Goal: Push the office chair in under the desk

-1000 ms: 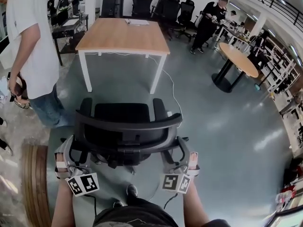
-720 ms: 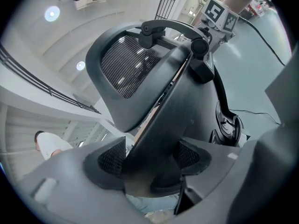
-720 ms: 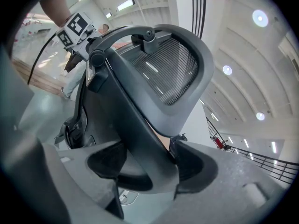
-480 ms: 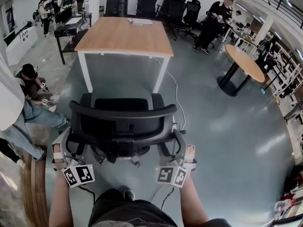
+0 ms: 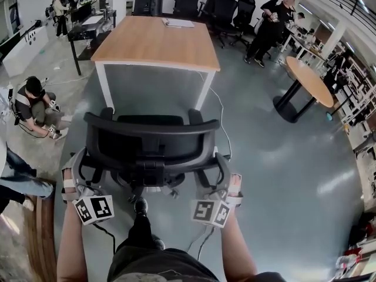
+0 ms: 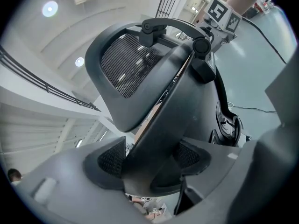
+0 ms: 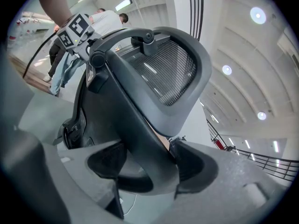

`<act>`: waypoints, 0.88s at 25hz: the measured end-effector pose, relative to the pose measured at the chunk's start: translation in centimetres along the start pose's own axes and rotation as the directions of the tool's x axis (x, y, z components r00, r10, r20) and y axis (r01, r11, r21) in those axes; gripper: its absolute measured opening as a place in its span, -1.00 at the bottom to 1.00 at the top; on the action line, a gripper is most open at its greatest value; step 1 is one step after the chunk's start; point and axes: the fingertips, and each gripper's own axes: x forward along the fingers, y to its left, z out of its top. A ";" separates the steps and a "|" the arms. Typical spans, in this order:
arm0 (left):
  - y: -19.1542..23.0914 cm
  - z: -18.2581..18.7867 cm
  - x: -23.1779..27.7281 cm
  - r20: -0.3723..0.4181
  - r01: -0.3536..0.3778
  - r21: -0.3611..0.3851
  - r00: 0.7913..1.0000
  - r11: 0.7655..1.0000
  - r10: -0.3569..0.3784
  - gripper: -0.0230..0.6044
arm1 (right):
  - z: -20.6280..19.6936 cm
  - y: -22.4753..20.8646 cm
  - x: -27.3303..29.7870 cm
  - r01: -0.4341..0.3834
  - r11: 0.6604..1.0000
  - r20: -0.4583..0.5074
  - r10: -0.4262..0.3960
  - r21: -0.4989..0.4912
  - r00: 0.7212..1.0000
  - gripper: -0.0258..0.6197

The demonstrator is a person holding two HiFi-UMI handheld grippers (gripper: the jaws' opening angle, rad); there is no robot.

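We hold the office chair from behind with both tools; the left gripper is clamped on the left side of the backrest frame, and the right gripper is clamped on the right side; in the left gripper view the dark frame bar runs between the two textured pads and fills the gap from one to the other; the right gripper view shows the same, with the bar wedged between its pads, so each tool is pinching the chair's back, jaws set wide around the thick bar; the mesh backrest rises above both grips; the chair stands on the grey floor with its seat facing the desk, which lies straight ahead of us; the chair is not yet under it, and a strip of bare floor shows between the seat and the desk's white near legs; a thin cable trails across the floor from the desk's right leg towards the chair base; a round table stands well apart to the right; a crouching person is on the floor to the left.
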 end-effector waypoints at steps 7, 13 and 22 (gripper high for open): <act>0.6 -0.3 2.7 0.022 -0.002 -0.001 1.000 1.000 0.002 0.16 | 0.2 -0.2 2.0 0.017 1.000 -0.003 -0.017 0.004 1.000 0.03; 1.6 -0.2 7.0 0.039 -0.003 0.007 0.999 1.000 0.003 0.15 | 0.2 -1.3 6.8 0.014 1.000 -0.022 -0.014 0.010 1.000 0.03; 4.1 -1.3 14.2 0.051 0.020 0.004 0.998 1.000 -0.020 0.15 | 1.2 -1.9 14.1 0.024 1.000 -0.048 -0.024 0.001 0.999 0.03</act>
